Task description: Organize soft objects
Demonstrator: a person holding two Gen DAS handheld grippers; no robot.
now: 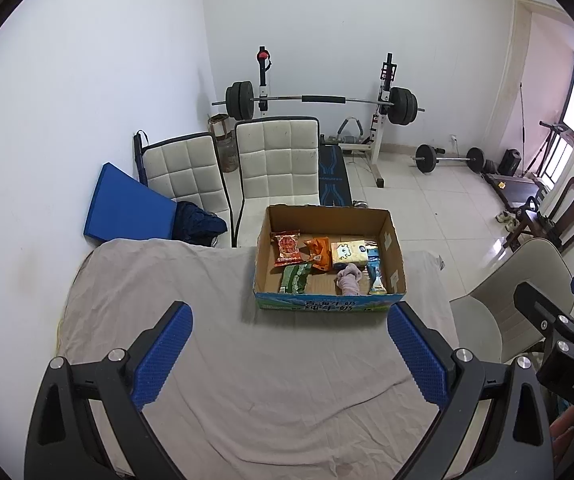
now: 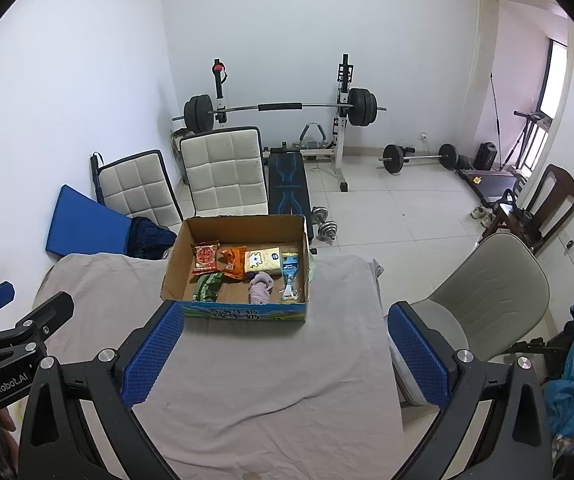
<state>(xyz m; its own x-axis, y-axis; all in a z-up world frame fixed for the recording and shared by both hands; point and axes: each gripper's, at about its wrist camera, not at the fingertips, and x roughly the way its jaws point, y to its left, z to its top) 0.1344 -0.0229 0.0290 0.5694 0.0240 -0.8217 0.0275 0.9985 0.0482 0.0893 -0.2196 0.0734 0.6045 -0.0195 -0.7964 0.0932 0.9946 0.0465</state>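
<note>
A: What's nearest?

B: Both tools hang above the grey wrinkled cloth-covered table. The left black gripper with blue ribbed pads has its jaws spread wide, holding nothing; the right black gripper with blue ribbed pads is the same, spread and empty.

A: And beyond them?

B: The open brown cardboard box with a blue printed front sits at the table's far edge. Inside lie a red snack packet, an orange crinkled packet, a yellow tissue pack, a green wrapper, a pink soft cloth toy and a blue-and-white pouch.

A: How far along, then?

B: Nothing loose remains on the cloth, so I judge the gathering essentially finished.
</note>
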